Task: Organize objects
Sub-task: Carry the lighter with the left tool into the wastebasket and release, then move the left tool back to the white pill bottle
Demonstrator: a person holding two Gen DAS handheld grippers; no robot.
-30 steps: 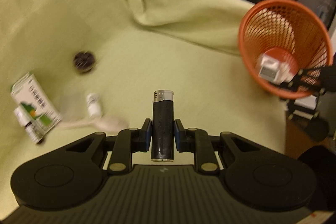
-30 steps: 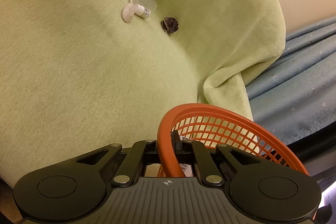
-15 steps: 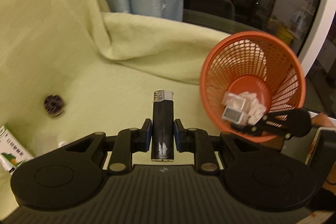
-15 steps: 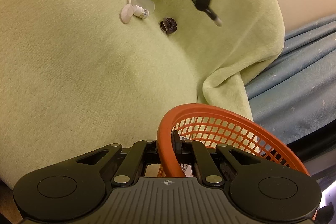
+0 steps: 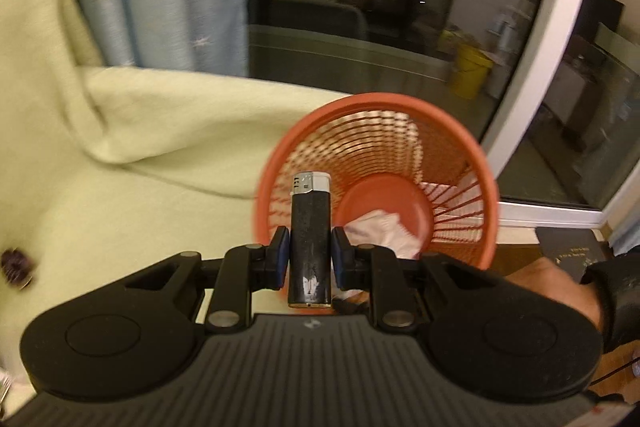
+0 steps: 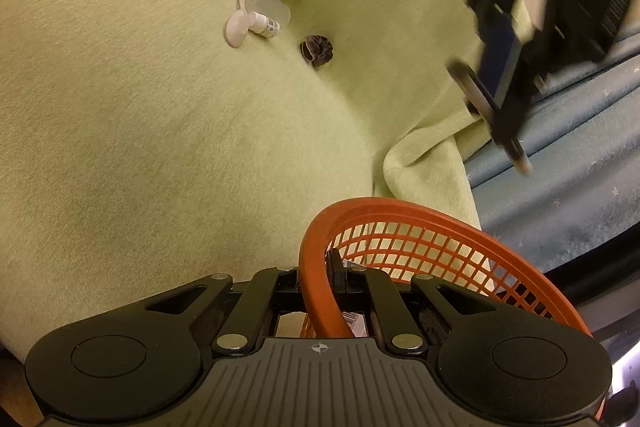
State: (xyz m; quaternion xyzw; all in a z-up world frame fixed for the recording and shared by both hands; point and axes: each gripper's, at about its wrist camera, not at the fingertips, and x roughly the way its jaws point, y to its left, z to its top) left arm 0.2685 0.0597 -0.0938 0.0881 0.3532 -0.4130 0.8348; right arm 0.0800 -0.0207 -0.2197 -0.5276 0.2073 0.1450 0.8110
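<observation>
The left tool (image 5: 310, 254) is matte black, with a ribbed grey deck, two round side discs, silver screws and blue-faced pads (image 5: 283, 251); right of it, a black sleeve (image 5: 616, 291) covers the person's wrist

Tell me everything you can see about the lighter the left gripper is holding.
The lighter is a slim black body with a silver metal cap on top, scuffed whitish near its base. It stands upright between the left gripper pads, which clamp its lower half from both sides. It is held in the air just in front of the tilted orange mesh basket, whose rim the right gripper pinches. Nothing else touches it.
</observation>
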